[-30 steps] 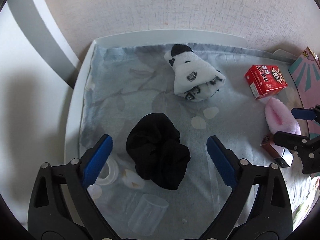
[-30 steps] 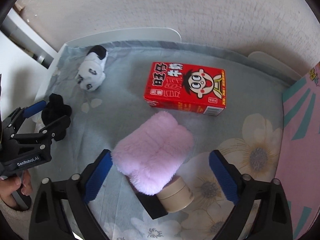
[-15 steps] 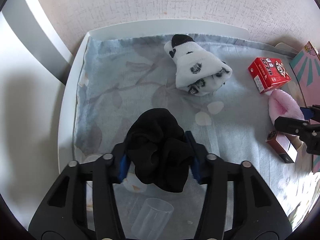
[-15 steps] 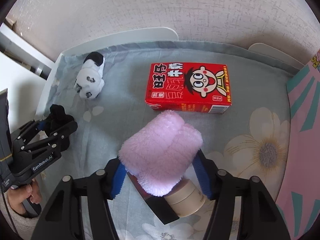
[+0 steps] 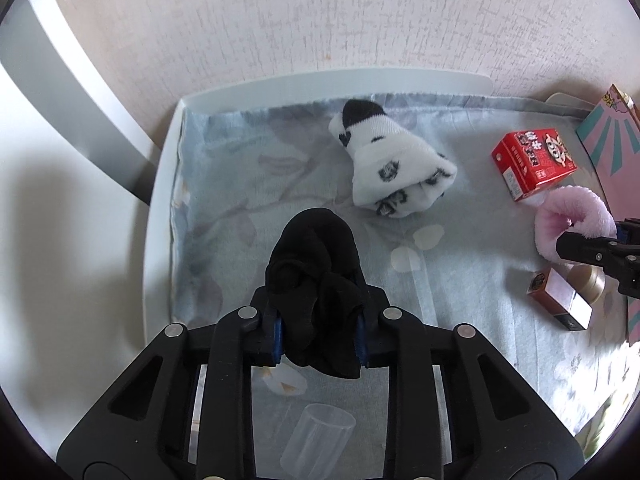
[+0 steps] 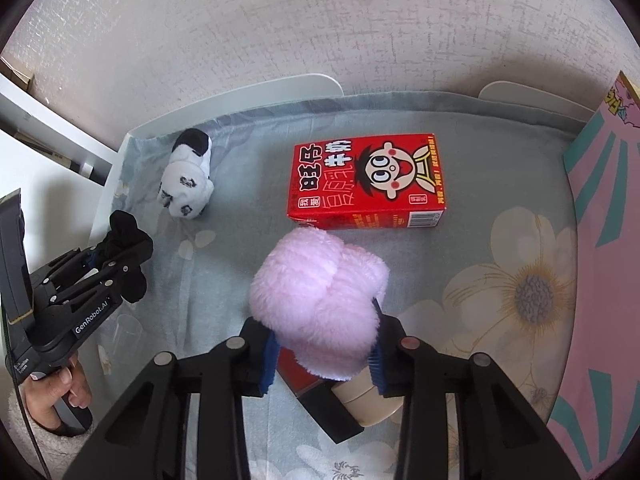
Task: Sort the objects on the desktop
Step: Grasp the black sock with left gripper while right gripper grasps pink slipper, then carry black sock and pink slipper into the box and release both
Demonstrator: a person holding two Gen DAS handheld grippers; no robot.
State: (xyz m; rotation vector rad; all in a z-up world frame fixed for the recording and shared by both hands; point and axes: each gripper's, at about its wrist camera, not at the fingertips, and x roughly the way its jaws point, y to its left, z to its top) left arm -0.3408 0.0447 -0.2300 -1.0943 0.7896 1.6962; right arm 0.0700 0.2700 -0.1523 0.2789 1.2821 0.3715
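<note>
My left gripper [image 5: 318,338] is shut on a black rolled sock [image 5: 316,264], its blue pads pressing both sides just above the flowered cloth [image 5: 224,200]. My right gripper [image 6: 322,364] has a pink fluffy sock [image 6: 320,292] between its pads, and the closing jaws squeeze its sides. The left wrist view shows that pink sock [image 5: 580,216] at the far right with the right gripper [image 5: 592,248] on it. In the right wrist view the left gripper [image 6: 116,256] holds the black sock [image 6: 124,228] at the left edge.
A white sock with black spots [image 5: 392,168] lies near the back edge, a red milk carton [image 6: 366,180] right of it. A beige jar [image 6: 360,400] and a small dark-red box [image 5: 560,304] sit under the pink sock. A clear cup [image 5: 316,440] lies near. A pink box [image 6: 608,240] borders the right.
Both grippers went from wide open to closed: the left one onto the black sock, the right one onto the pink fluffy sock. Both wrists rolled slightly.
</note>
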